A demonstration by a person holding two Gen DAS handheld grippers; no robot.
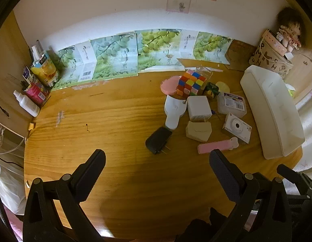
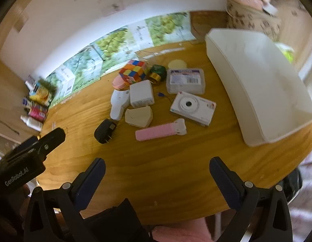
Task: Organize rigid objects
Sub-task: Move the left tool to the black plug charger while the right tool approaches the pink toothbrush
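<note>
Cluster of rigid objects on a wooden table [image 2: 156, 171]. White toy camera [image 2: 193, 109], lens up, lies flat, near the long white bin [image 2: 257, 84], which stands empty at the right. Pink comb [image 2: 160, 131] lies flat in front of the camera. Black plug adapter [image 2: 104, 131], prongs toward the viewer, sits leftmost. Beige faceted block [image 2: 138, 116] touches a white square box [image 2: 141, 96]. Multicoloured puzzle cube [image 2: 133, 70] stands behind these. Clear lidded case [image 2: 185, 81], label up, lies behind the camera.

I can read only "GenRobot.AI", white lettering on the black plastic left gripper [image 2: 55, 136]; other labels blur beyond reading.
</note>
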